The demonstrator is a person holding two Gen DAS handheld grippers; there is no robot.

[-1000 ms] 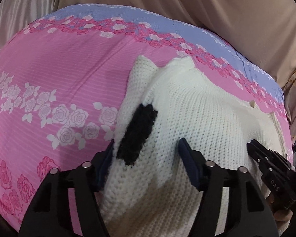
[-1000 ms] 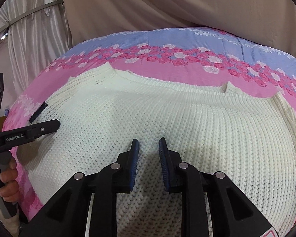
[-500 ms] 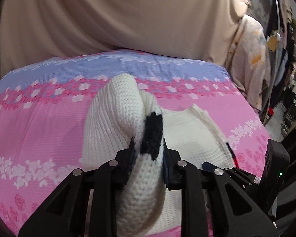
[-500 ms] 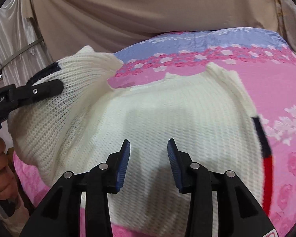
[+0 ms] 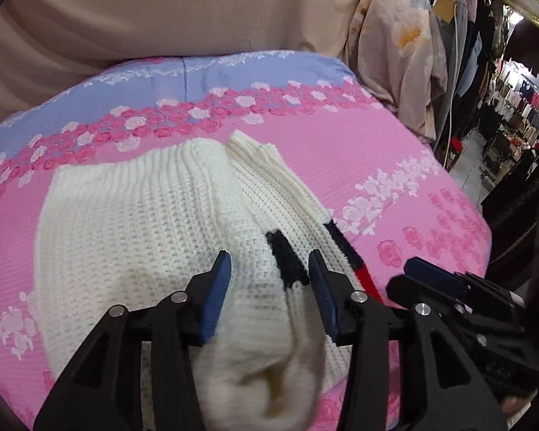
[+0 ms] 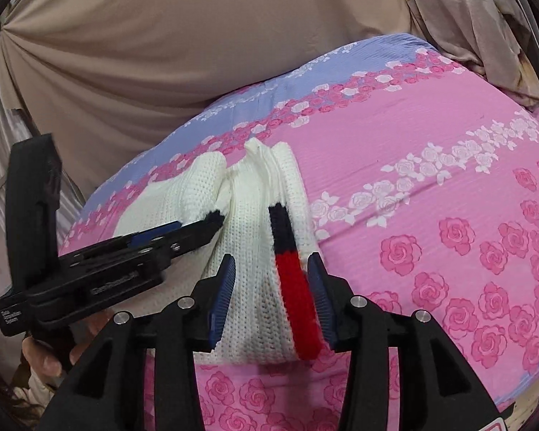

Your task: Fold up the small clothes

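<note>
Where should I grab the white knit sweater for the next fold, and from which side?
Probably the near edge of the white knit sweater, by the red-and-navy stripe, coming from the near side: that bunched edge faces the right gripper, whose opening jaws straddle it.

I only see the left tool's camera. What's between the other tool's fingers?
Observer: The folded white sweater sits between the fingers of the right tool, and its jaws are opening.
Operator: Is there any colour on that bit?
Observer: Yes, a stripe runs along the fold. It is black at the far end and red nearer the tool, right beside one finger.
Operator: What's far off to the left?
Observer: A silvery-grey curtain hangs there, next to the beige cloth.
</note>
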